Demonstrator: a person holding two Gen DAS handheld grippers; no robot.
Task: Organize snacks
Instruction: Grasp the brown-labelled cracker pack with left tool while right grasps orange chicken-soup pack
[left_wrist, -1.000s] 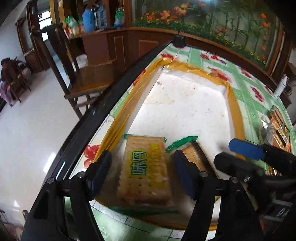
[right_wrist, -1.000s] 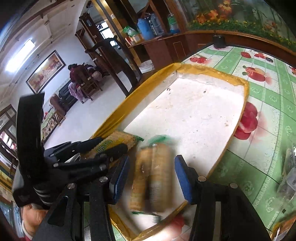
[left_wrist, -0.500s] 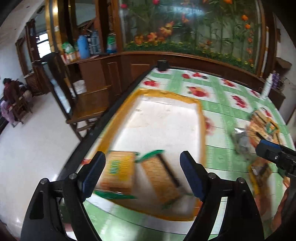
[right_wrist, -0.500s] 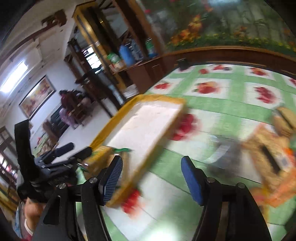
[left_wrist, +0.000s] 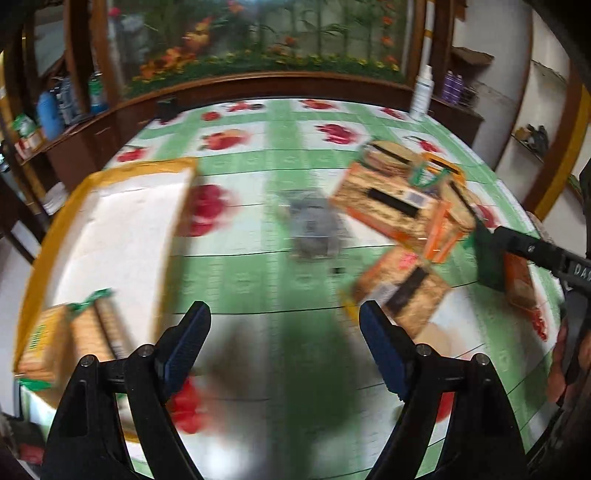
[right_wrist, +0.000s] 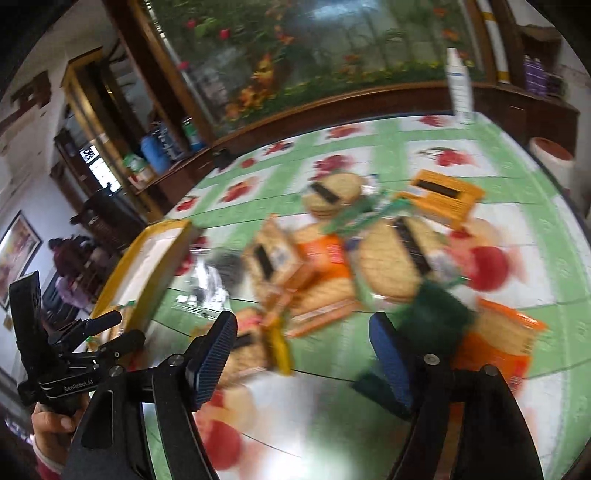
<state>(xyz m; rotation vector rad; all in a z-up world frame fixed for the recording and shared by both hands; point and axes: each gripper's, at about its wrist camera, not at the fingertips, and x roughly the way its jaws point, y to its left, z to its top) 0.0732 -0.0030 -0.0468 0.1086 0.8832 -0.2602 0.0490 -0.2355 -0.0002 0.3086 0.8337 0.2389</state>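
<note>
A white tray with a yellow rim (left_wrist: 122, 206) lies at the table's left; two biscuit packs (left_wrist: 70, 332) lie in its near end. It also shows in the right wrist view (right_wrist: 147, 258). A pile of biscuit packs (left_wrist: 402, 206) lies at the right, also seen in the right wrist view (right_wrist: 351, 254). My left gripper (left_wrist: 284, 347) is open and empty over bare tablecloth between tray and pile. My right gripper (right_wrist: 303, 354) is open and empty just in front of the pile. Both views are blurred.
A crumpled clear wrapper (left_wrist: 314, 225) lies mid-table. A white bottle (left_wrist: 421, 92) stands at the far edge. The tablecloth is green with red fruit prints (left_wrist: 258, 162). A wooden ledge with flowers (left_wrist: 258, 77) lines the far side.
Both grippers have left the tray and swung right toward the pile. The two biscuit packs stay in the tray. Both grippers remain open.
</note>
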